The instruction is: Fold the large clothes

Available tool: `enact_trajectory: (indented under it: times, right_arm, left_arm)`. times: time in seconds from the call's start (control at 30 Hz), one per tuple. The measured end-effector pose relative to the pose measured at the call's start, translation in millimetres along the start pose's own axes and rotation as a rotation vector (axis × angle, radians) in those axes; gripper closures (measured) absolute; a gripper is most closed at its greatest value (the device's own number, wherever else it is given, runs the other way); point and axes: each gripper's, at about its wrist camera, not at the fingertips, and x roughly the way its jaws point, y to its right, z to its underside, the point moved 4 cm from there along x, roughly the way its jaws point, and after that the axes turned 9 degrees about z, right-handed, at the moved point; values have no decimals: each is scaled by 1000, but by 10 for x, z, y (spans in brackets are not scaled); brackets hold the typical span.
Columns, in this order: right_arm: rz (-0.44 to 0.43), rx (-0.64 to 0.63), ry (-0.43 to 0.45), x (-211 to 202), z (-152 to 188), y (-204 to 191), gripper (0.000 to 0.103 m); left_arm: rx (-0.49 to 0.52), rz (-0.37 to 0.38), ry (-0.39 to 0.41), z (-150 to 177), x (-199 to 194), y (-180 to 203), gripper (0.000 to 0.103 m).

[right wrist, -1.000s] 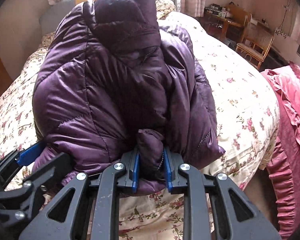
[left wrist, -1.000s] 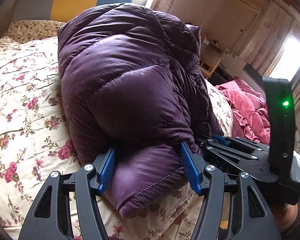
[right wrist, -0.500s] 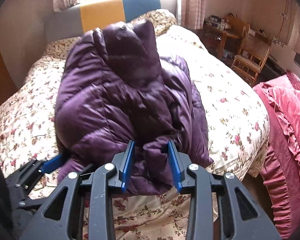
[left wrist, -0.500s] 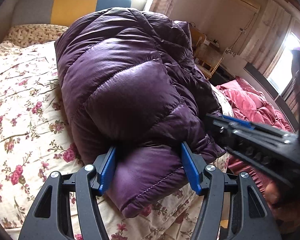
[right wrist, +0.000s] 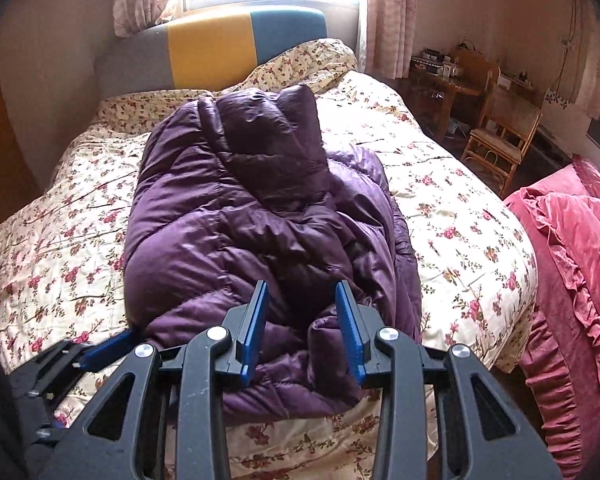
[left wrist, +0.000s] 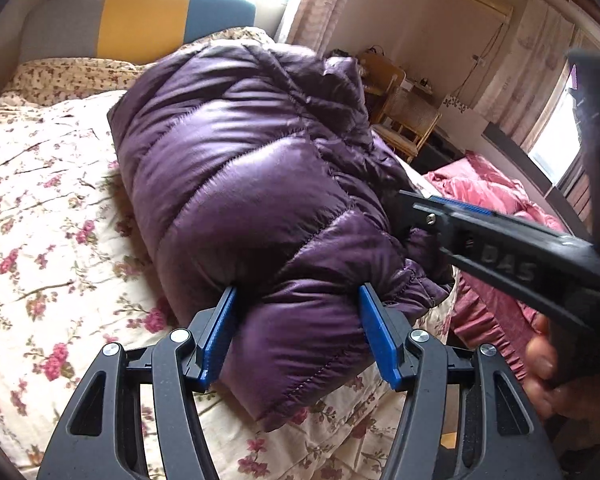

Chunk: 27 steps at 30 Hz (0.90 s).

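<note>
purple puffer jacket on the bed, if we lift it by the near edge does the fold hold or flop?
The purple puffer jacket would probably flop: its quilted panels bulge and crease softly, with no stiff edge. It looks light for its bulk, barely denting the floral quilt. The shiny shell may slip; the left gripper straddles a thick fold with its jaws wide.
</note>
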Motion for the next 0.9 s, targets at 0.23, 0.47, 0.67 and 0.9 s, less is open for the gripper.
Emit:
enact_trajectory:
  times: [0.23,0.47,0.67,0.9]
  right_arm:
    - [20,-3,-13,60,-1,5,69]
    - [27,-1,-39,136,53,44,69]
    - [32,-5,-45,152,66,40,69]
    - [29,-3,-44,156,64,45,69]
  left_arm:
    - [-41,-28,52,-131,-215,-168,43]
    - [-29,-52,27,-150,-151,-164,46]
    - [-4,-56,13,-100,-72,-101,46]
    - [43,-62,0,-51,-12,-4,47]
